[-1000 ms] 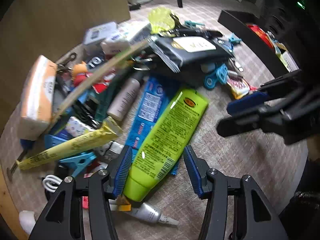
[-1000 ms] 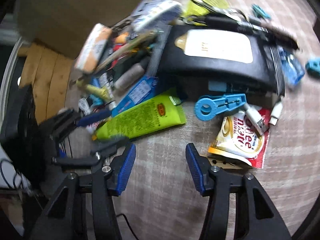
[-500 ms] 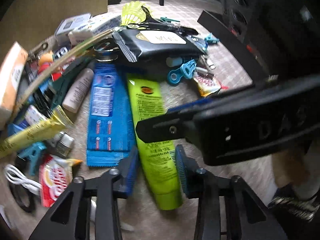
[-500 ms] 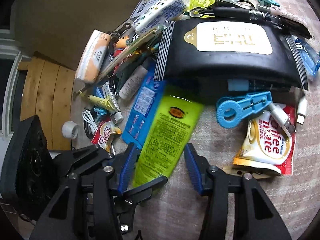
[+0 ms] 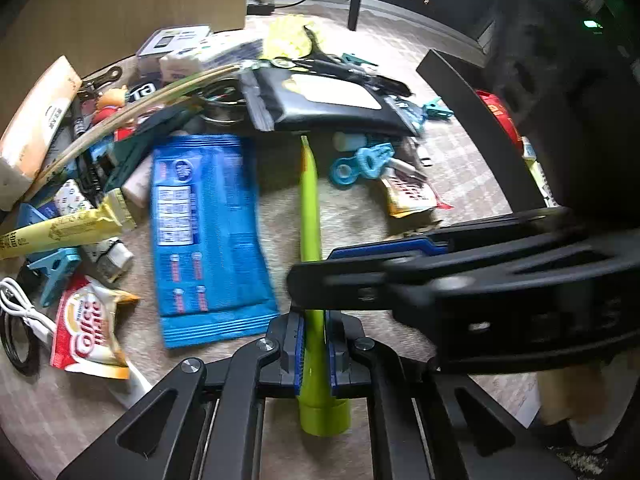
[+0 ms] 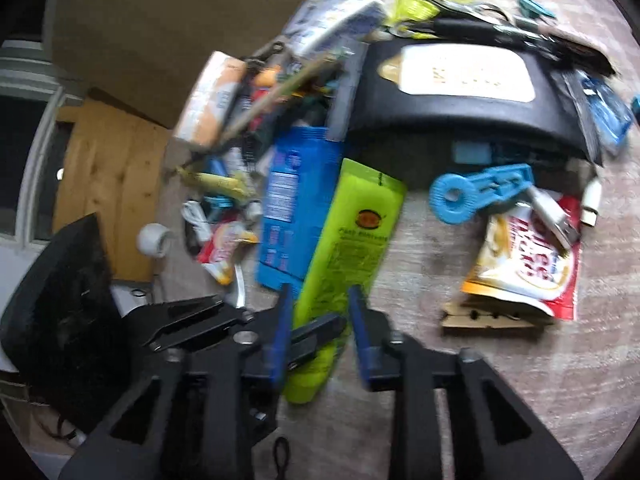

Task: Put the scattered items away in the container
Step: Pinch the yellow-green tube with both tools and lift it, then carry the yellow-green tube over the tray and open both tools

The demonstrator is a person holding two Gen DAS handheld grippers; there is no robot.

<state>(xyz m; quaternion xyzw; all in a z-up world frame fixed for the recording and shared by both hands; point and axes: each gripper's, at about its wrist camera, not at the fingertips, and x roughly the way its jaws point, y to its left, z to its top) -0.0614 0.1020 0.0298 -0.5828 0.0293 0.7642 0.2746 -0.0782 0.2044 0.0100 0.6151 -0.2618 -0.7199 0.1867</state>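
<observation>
Most of the clutter lies loose on the carpet (image 5: 460, 184), so you are early in this job. Largest in view is the black container (image 5: 480, 120) at the right of the left wrist view; a red packet shows inside it, the rest of its contents are hidden. Next come the black wipes pack (image 6: 460, 96), the blue packet (image 5: 208, 236), the orange tissue pack (image 5: 36, 120) and the coffee creamer sachet (image 6: 528, 268), none of them touched. The blue clip (image 6: 476, 196) and white cable (image 5: 20, 308) also remain outstanding.

Your left gripper (image 5: 314, 354) has just been closing and now pinches the green tube (image 6: 352, 248) near its cap end, turned edge-on between the pads. Your right gripper (image 6: 320, 344) has also been closing; its jaws straddle the same tube lower down, but whether the pads press it I cannot tell from the blur. The tube is well apart from the container, and one item in hand leaves nearly the whole pile to clear.
</observation>
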